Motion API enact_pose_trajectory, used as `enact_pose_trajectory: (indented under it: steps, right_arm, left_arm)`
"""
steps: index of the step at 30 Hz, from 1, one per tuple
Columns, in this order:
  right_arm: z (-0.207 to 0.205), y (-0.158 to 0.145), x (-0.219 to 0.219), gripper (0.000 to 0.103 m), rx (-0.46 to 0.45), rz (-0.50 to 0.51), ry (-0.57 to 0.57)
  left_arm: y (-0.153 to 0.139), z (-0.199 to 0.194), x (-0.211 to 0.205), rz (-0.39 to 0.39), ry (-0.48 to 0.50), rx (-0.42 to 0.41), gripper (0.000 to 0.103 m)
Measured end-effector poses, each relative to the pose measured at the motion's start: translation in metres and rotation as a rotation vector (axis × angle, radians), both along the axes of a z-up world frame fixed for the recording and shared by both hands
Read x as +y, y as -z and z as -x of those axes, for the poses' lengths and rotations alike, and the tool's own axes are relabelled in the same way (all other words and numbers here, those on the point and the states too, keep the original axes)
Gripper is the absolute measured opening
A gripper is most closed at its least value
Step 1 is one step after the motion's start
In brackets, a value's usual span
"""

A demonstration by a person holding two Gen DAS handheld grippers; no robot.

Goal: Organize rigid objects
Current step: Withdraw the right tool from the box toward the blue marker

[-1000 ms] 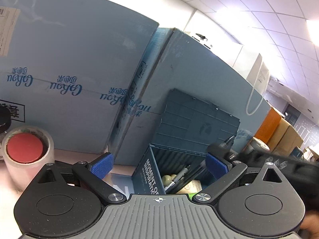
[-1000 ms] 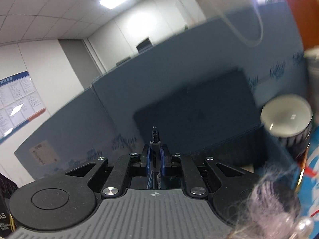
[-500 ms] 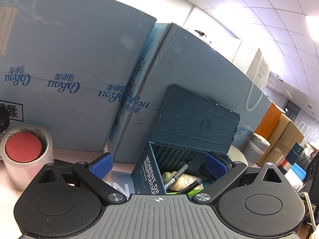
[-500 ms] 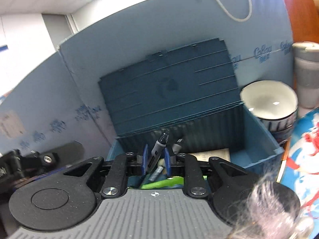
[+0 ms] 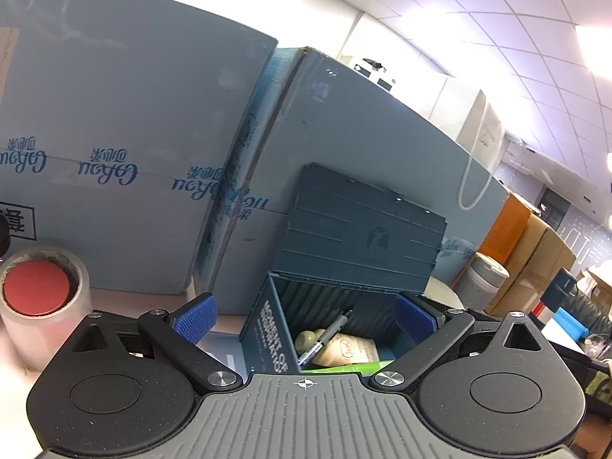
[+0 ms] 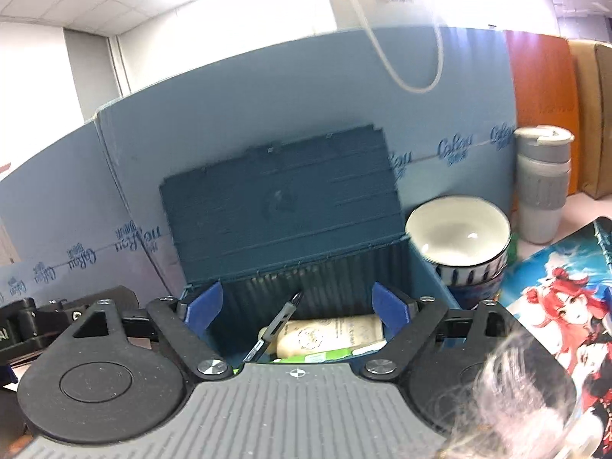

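A dark blue storage box (image 6: 424,279) stands open, its ribbed lid (image 6: 283,199) leaning back against blue cartons. Inside lie a black pen (image 6: 275,325), a cream tube (image 6: 332,334) and a green item. My right gripper (image 6: 296,310) hovers over the box with its jaws opening wide; the pen rests loose below them, touching neither pad. In the left wrist view the same box (image 5: 273,329) and pen (image 5: 325,336) sit just ahead of my left gripper (image 5: 305,315), which is open and holds nothing.
Tall blue cartons (image 5: 134,145) wall off the back. A tape roll with a red disc in it (image 5: 38,298) stands at the left. A white bowl (image 6: 459,237), a grey tumbler (image 6: 543,187) and a printed mat (image 6: 554,287) lie right of the box.
My right gripper was shut on the pen; it tipped down over the box and spread its jaws, and the pen now lies inside. The left gripper has stayed put.
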State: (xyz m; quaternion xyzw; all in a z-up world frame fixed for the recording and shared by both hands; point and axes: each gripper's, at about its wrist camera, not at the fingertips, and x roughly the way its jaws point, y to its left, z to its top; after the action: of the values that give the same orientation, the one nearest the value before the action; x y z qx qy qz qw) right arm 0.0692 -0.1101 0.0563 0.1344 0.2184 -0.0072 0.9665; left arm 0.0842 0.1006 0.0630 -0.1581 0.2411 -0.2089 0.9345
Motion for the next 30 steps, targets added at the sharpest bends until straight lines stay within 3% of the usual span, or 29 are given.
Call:
enact_pose_trajectory:
  steps: [11,16,30]
  right_arm:
    - [0.037,-0.012,-0.024,0.094,-0.056,-0.004,0.033]
    - [0.059,-0.017,-0.045,0.095,-0.09,-0.008,0.078]
    - [0.104,0.001,-0.132,0.097,-0.054,-0.004,0.285]
  left_arm:
    - [-0.012,0.023,-0.022,0.028,0.024,-0.086,0.101]
    - [-0.013,0.035,-0.039,0.058,0.085,-0.121,0.103]
    - [0.003,0.057,-0.107,-0.092,0.244,-0.167,0.103]
